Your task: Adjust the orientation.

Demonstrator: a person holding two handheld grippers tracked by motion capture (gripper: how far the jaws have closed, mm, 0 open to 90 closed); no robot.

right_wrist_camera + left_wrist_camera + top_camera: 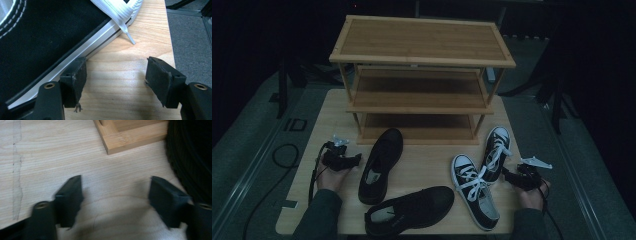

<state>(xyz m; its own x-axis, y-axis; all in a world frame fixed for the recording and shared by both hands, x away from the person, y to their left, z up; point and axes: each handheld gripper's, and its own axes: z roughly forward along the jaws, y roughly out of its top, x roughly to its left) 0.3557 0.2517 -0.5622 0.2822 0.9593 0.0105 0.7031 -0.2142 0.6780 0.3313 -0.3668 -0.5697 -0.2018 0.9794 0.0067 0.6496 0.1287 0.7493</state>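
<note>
Four shoes lie on a wooden table (337,107). At the back of the table stands a big wooden shoe rack (419,75) with three shelves, and all three are bare.

In front of the rack on the left lies a black slip-on shoe (381,165), its toe pointing at the rack. A second black slip-on (409,210) lies sideways at the near edge. On the right are two black sneakers with white laces. One sneaker (475,191) lies nearer the person, and the other sneaker (496,151) lies farther back, with its toe close to the rack. Their laces cross in the middle.

The left gripper (343,161) sits low over the table, just beside the first slip-on. In the left gripper view its jaws are spread wide, with only bare wood between them, and the dark shoe is at the right jaw's side. A corner of the rack's frame (130,140) is ahead.

The right gripper (518,177) is just beside the sneakers. In the right gripper view its jaws are spread wide too. One jaw is right next to a sneaker's white sole (82,50); I cannot tell if it touches. A lace tip (130,38) rests on the wood.
</note>
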